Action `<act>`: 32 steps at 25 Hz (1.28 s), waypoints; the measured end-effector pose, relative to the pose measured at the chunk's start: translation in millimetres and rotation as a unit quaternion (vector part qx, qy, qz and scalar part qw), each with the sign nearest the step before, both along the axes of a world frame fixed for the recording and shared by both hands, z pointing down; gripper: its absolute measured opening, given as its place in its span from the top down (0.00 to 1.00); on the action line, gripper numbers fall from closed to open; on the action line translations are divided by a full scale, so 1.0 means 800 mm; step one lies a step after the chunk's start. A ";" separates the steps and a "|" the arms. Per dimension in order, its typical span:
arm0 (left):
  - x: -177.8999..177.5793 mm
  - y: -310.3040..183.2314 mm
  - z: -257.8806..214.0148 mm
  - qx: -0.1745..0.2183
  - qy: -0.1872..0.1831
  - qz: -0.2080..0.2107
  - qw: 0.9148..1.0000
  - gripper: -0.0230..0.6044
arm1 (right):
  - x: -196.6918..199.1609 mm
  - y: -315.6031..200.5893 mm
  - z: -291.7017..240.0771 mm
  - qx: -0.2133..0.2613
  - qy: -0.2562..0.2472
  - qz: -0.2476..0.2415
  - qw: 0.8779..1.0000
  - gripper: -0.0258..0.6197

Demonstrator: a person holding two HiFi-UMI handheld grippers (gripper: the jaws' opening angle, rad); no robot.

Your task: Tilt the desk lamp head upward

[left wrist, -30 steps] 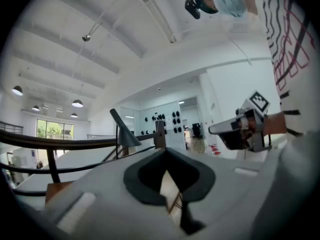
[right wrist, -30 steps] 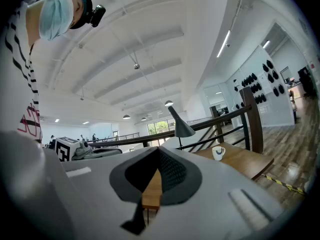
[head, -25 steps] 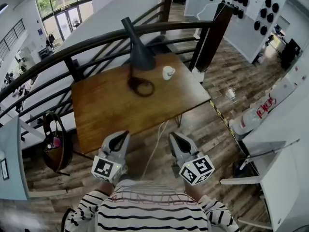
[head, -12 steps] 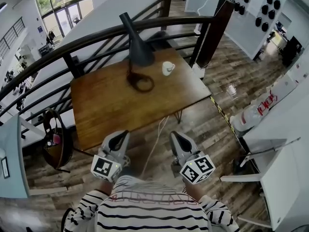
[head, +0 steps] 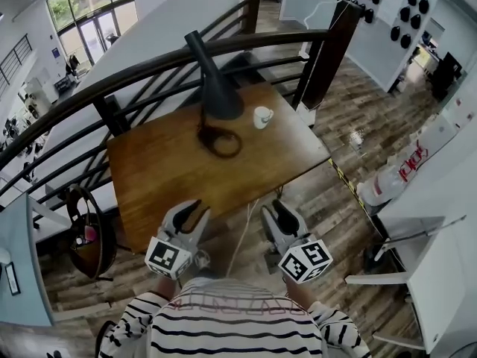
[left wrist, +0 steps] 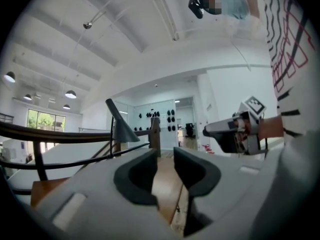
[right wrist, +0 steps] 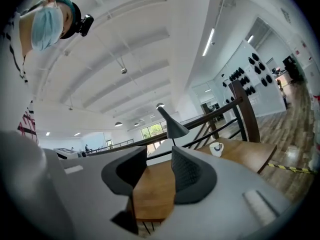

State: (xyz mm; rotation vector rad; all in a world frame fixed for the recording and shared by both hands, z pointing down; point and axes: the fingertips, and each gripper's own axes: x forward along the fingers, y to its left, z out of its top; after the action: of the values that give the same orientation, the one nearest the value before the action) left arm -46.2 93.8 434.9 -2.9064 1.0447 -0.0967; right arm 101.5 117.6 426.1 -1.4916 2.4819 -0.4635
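Head view: the black desk lamp (head: 216,88) stands at the far side of the wooden desk (head: 164,177), close to the railing (head: 112,77). Its cone head points down and a white cup (head: 261,116) sits just beside it. The left hand-held gripper (head: 196,209) and the right hand-held gripper (head: 280,210) hover at the desk's near edge, well apart from the lamp.

Left gripper view: the jaws have just been opening and stand narrowly apart, with nothing between them. The lamp shows beyond, off to the left.

Right gripper view: these jaws have also just been opening. The gap is modest and empty, with the lamp and cup far ahead.
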 end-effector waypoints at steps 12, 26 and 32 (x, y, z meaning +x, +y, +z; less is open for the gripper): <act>-0.069 -0.129 -0.001 -0.007 -0.026 0.040 0.999 0.60 | -0.075 -0.128 -0.009 -0.001 -0.007 0.027 1.000 0.64; -0.146 -0.181 0.027 -0.030 -0.008 0.071 0.997 0.53 | -0.150 -0.176 0.003 -0.016 0.000 0.047 0.999 0.59; -0.160 -0.203 0.022 -0.032 0.004 0.058 0.998 0.53 | -0.159 -0.206 0.004 -0.020 -0.003 0.039 0.999 0.59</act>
State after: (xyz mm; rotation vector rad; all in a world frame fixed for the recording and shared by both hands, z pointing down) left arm -174.5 -68.7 452.9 -3.0192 0.8863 -0.1160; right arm -25.5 -47.4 429.5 -1.5928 2.4124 -0.5055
